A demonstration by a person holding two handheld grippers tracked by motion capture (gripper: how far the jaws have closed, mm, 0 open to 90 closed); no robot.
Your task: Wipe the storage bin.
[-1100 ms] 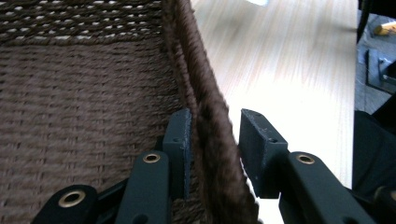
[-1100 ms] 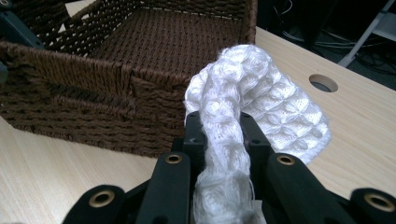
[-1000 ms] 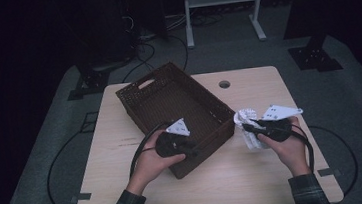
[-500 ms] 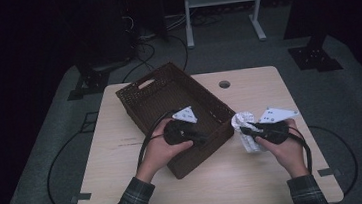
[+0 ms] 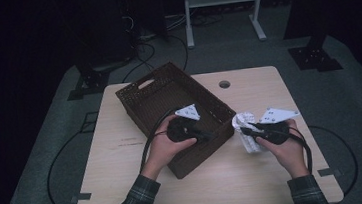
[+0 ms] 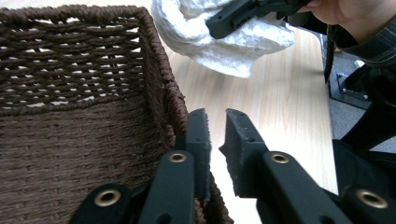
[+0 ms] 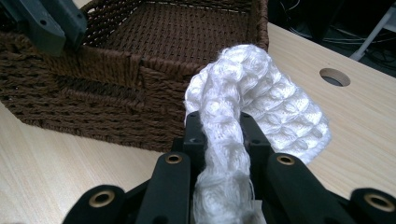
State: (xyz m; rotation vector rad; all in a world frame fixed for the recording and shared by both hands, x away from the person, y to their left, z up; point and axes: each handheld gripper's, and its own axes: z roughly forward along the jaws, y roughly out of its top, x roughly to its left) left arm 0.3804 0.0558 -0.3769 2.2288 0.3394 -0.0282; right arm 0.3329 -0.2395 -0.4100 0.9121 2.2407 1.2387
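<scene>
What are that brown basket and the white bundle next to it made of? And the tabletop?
The brown basket looks woven from twisted cord or paper rope, matte; the braided strands and gaps show. The white bundle seems a soft knitted or waffle-textured cloth, bumpy and fuzzy, probably cotton. The tabletop looks like pale wood or laminate, smooth, with faint grain.

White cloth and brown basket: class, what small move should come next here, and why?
Probably lift the white knitted cloth over the near wall of the woven basket. The right tool is shut on a fold of it, and the cloth lies on the table just outside that wall. The left tool sits at the basket's corner, its jaws having just closed on the rim, seemingly to steady it.
</scene>
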